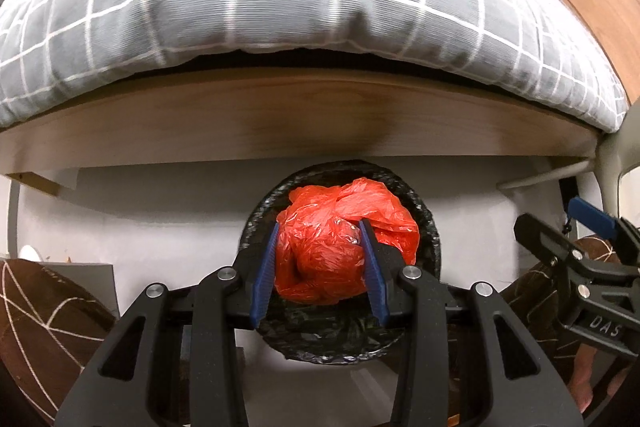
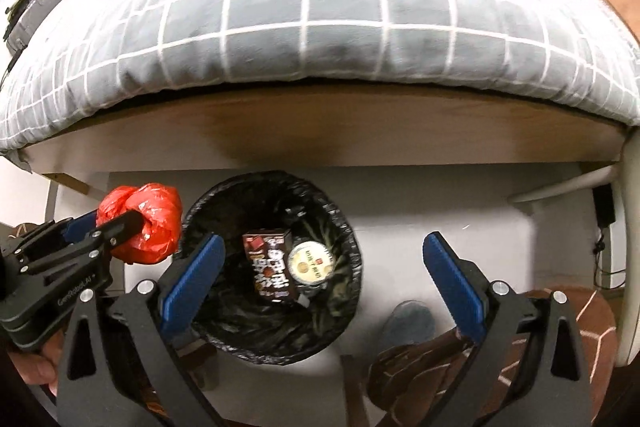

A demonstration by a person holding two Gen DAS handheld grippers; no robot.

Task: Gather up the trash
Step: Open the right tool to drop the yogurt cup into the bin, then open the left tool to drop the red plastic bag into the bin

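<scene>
Fingers of the left gripper point(image 1: 320, 267), blue ribbed pads on black arms, pinch a crumpled ball of shiny red plastic bag point(image 1: 340, 251), held above the round bin point(image 2: 272, 267) near its left rim. The right gripper point(image 2: 320, 283) stands spread wide with nothing between its pads, over the bin. Wrinkled black film lines the bin; inside lie a brown printed carton point(image 2: 270, 267) and a round cream lid point(image 2: 311, 261), writing unreadable. Behind, a grey checked quilt point(image 2: 320, 27) overhangs a wooden bed frame point(image 2: 320, 135).
</scene>
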